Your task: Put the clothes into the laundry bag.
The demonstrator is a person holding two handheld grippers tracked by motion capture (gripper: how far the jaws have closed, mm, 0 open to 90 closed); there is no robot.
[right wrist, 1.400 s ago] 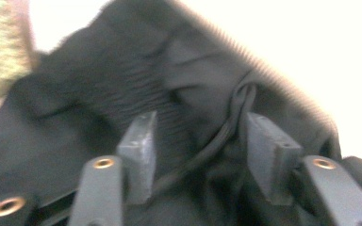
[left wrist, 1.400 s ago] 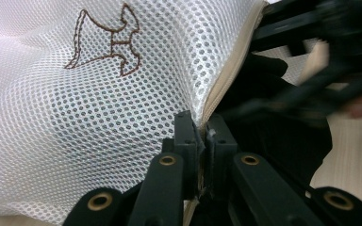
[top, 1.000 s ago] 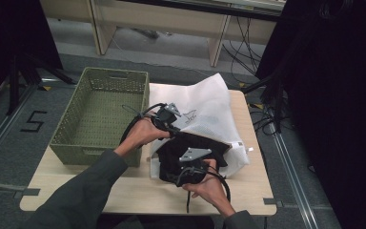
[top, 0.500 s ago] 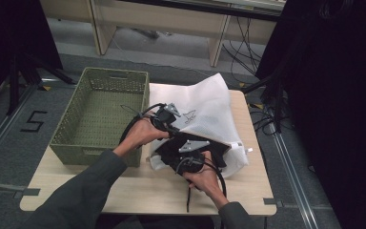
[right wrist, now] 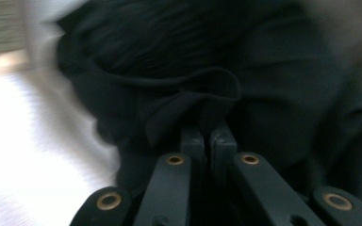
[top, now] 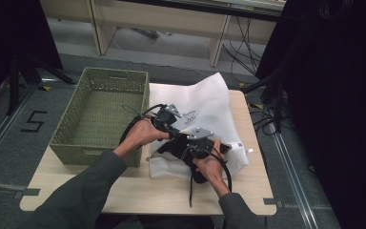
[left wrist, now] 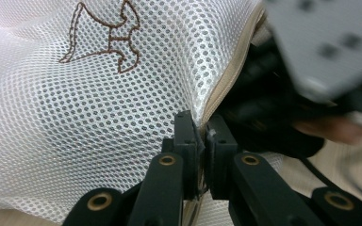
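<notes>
**Black garment gripped at the mouth of the mesh laundry bag**

A black garment (top: 181,148) is seen lying half inside the white mesh laundry bag (top: 209,107), at the bag's open zipper edge (left wrist: 226,84), on the wooden surface (top: 124,186) to the right of the green woven basket (top: 100,114). A fold of the dark cloth is pinched between the jaws of the right claw (right wrist: 206,134), which have just been closing and now stand shut on it; the garment is thus held directly at the claw's tips, probably so that it can be moved through the opening. The bag's zipper edge is clamped in the narrow left claw (left wrist: 201,136), apparently so that the mouth is kept lifted and open. The two claws are set close together, just beside the basket's near right corner.
</notes>
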